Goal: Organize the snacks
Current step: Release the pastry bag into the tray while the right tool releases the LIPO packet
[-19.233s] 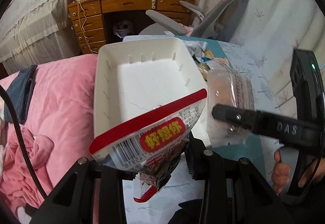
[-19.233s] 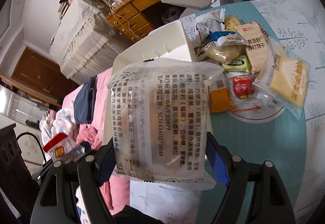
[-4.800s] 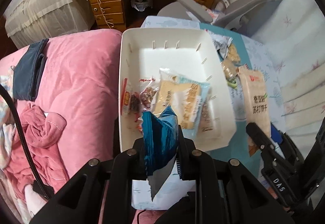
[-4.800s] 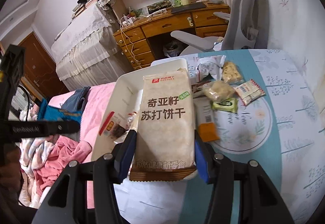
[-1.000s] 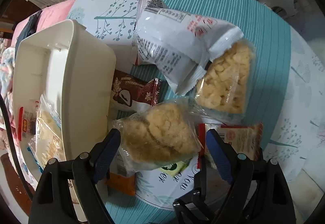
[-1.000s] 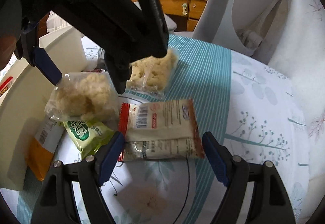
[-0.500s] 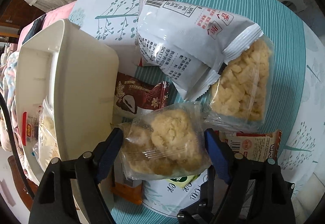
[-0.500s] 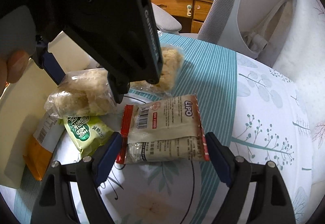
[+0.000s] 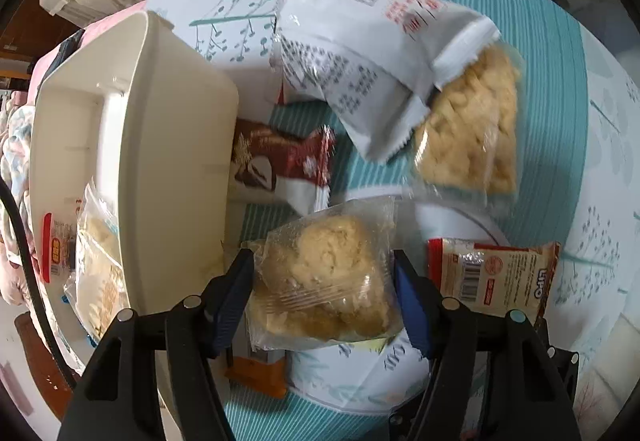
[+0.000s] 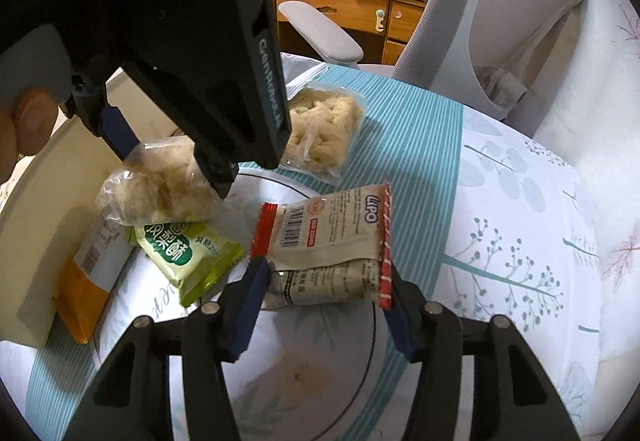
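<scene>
Two grippers each clamp one snack above the table [image 10: 500, 225]. Left gripper [image 9: 324, 293]: blue pads pressed against both sides of a clear-wrapped crumbly pastry [image 9: 326, 281], held just beside the outer wall of the white bin [image 9: 176, 169]. Right gripper [image 10: 322, 281]: closed on a red-edged LiPO rusk packet [image 10: 328, 241], its far end tilted upward. Green pastry packet [image 10: 180, 253] lies on the table between bin and rusk packet, under the held pastry. Bin contains several wrapped snacks [image 9: 96, 273].

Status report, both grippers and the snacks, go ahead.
Left gripper shut on cookie bag. Right gripper shut on Lipo pack. White bin left of both; green pack loose below.
</scene>
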